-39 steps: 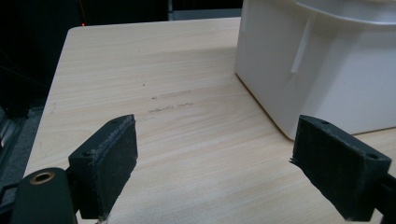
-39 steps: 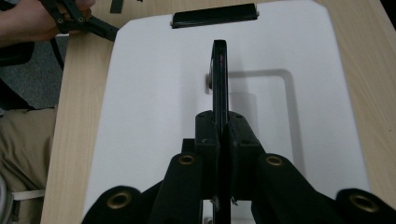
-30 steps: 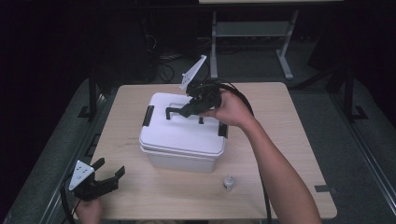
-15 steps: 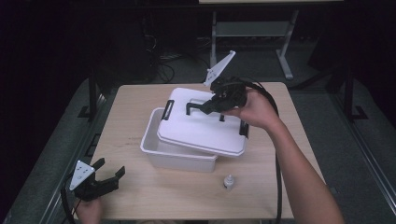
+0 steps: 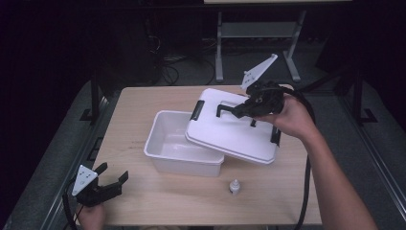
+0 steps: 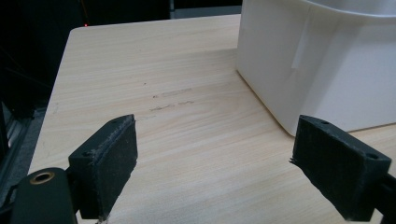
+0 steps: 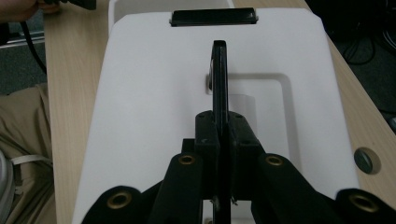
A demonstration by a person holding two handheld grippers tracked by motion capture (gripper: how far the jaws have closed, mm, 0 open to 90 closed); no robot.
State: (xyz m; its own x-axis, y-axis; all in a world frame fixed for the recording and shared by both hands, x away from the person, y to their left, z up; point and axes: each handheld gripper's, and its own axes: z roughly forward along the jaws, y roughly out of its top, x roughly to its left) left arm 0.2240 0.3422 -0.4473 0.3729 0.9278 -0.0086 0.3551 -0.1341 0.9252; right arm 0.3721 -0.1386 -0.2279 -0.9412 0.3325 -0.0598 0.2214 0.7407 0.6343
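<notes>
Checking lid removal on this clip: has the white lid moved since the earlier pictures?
Yes. The lid, held by its black handle in the right gripper, has shifted right off the white bin, now uncovering its left part.

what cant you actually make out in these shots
- Right part of the white bin's inside: high view, hidden by the lid that the right gripper holds by its black handle.
- Small bottle: high view, too small to tell any label or contents.
- Bin's top and far side: left gripper view, cut off by the frame edge.
- Left hand: high view, partly cut off by the bottom edge.
</notes>
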